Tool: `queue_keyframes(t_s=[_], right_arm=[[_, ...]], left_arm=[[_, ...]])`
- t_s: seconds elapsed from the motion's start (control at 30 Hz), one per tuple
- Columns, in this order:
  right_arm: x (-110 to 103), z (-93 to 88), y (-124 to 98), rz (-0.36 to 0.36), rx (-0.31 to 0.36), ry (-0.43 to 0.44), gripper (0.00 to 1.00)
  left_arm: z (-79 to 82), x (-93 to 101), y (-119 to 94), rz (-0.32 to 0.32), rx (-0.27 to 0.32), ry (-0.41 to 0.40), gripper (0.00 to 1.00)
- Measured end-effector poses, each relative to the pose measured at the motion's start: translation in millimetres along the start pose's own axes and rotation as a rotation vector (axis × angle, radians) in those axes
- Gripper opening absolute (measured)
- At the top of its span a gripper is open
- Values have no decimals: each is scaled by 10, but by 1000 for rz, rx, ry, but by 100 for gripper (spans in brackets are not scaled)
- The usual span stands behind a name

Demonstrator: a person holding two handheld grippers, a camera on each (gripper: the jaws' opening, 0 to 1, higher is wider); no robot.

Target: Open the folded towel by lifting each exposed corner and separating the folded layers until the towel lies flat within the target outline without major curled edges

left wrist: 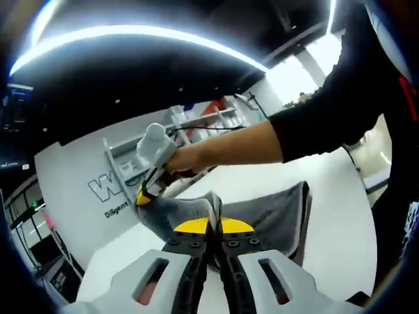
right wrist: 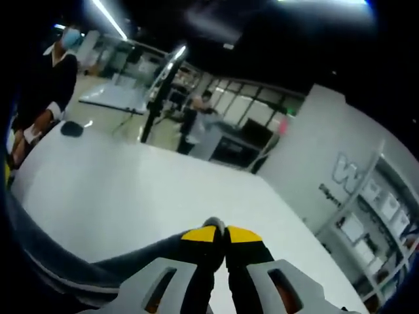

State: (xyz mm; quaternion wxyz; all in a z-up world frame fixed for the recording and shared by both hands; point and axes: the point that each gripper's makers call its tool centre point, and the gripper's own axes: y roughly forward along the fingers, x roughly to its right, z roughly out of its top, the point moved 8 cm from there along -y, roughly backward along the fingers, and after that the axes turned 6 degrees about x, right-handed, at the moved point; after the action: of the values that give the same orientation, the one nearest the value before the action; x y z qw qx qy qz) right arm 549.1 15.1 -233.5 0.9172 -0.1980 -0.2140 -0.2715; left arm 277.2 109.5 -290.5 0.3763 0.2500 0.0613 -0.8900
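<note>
A grey towel (left wrist: pixel 275 212) hangs lifted above the white table (left wrist: pixel 340 196). My left gripper (left wrist: pixel 214 227) is shut on a raised fold of it between the yellow tips. Beyond it to the left, the right gripper (left wrist: pixel 145 194), held by a hand, pinches another part of the towel. In the right gripper view, the right gripper (right wrist: pixel 221 233) is shut, with a small bit of grey cloth showing at its tips. The towel (right wrist: pixel 137 256) trails off as a dark band to the lower left, above the table (right wrist: pixel 131 190).
A bare forearm with a black sleeve (left wrist: pixel 222 147) crosses the left gripper view from the right. A white wall with lettering (left wrist: pixel 98 190) and shelves stand behind. A person (right wrist: pixel 55 72) stands at the table's far left edge, near a dark round object (right wrist: pixel 71 128).
</note>
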Motion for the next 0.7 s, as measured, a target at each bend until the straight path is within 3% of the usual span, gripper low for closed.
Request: queue_keyframes(t_s=[0.23,0.47,0.7], right_arm=[[-9,25,94,15,-17,21,0],[-104,2,232,41,-60,36,0],[-182,-17,331,61,-81,35,0]], left_arm=[[22,-1,-129,30,1,-60,2],[-80,27,-203,59,-24,-133,2],[-112,32,-269,80,-29,-145,2]])
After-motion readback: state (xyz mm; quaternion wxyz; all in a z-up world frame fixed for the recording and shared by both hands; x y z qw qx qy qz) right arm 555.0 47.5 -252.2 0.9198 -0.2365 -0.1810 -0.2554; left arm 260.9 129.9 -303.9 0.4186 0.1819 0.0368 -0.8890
